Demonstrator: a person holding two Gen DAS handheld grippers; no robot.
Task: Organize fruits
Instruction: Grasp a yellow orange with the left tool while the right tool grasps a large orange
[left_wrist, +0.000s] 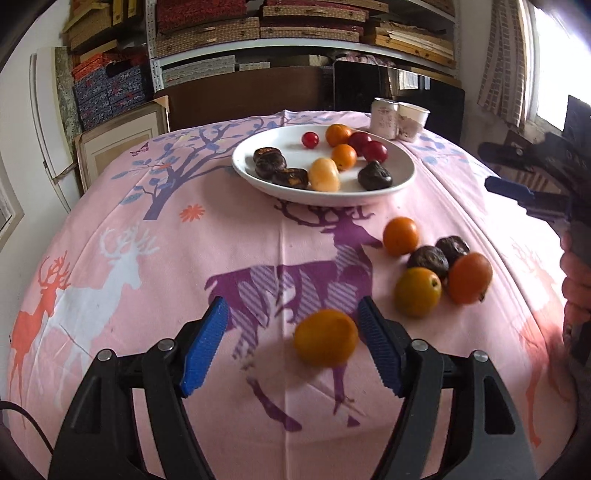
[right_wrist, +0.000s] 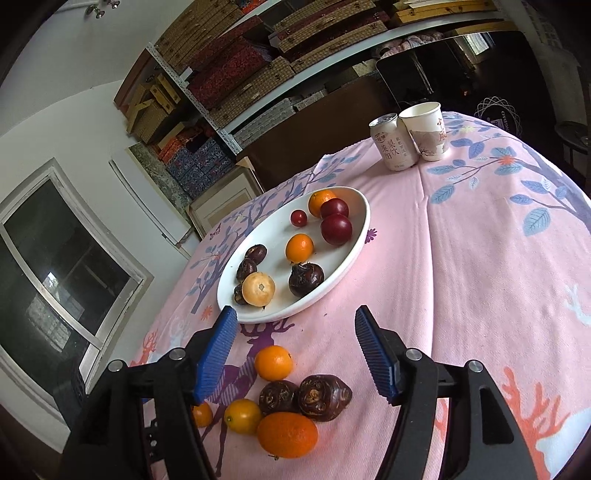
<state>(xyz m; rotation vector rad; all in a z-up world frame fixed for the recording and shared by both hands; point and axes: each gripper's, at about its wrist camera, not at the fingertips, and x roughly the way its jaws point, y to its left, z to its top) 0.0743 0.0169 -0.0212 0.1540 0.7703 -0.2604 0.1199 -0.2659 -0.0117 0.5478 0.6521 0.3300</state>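
Left wrist view: left gripper (left_wrist: 291, 328) jaws apart, blurred orange fruit (left_wrist: 326, 337) between blue pads, untouched. Right gripper (right_wrist: 295, 341) spread wide, nothing gripped, over loose cluster on pink tabletop (right_wrist: 461, 258): orange kumquats (right_wrist: 273, 362), two dark brown water chestnuts (right_wrist: 323, 397). White plate (right_wrist: 360, 236) beyond, holding red, orange, brown fruits.

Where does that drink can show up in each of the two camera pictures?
Left wrist view: the drink can stands at the far edge of the table, upper right of centre, just behind the white plate.
Right wrist view: the drink can is in the upper right, well beyond the plate.
Shared landmark: the paper cup right beside the can in both.
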